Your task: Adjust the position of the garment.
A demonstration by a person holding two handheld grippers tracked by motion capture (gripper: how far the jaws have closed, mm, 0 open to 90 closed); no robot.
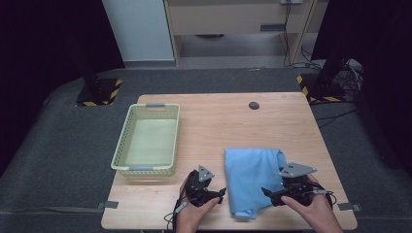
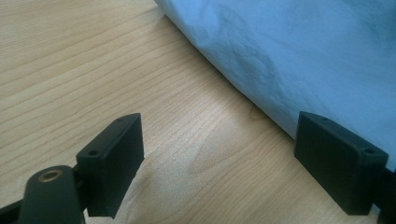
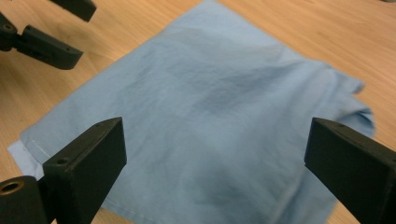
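High view: wooden desk (image 1: 228, 126) carrying a pale green slatted basket (image 1: 147, 140) at left, a folded light-blue cloth (image 1: 252, 179) at right-front, and a small dark round disc (image 1: 253, 105) near the far edge. Left gripper (image 1: 219, 194) held just beside the cloth's left edge, fingers pointing right toward it. Right gripper (image 1: 268, 194) held at the cloth's right side, fingers pointing left over the fabric. Basket well apart from the cloth.

Left gripper view: both black fingers (image 2: 112, 163) spread wide apart, nothing between them. Bare desk (image 2: 93, 70) below; cloth (image 2: 303, 51) edge running diagonally across the upper right, reaching the right-hand finger, contact not discernible.

Right gripper view: both black fingers (image 3: 88, 163) spread wide apart above the cloth (image 3: 205, 116), not clamped on it. Cloth flat with slight creases, far right corner bunched. Left gripper (image 3: 70, 25) at upper left, over the desk (image 3: 327, 28) just beyond the cloth's edge.
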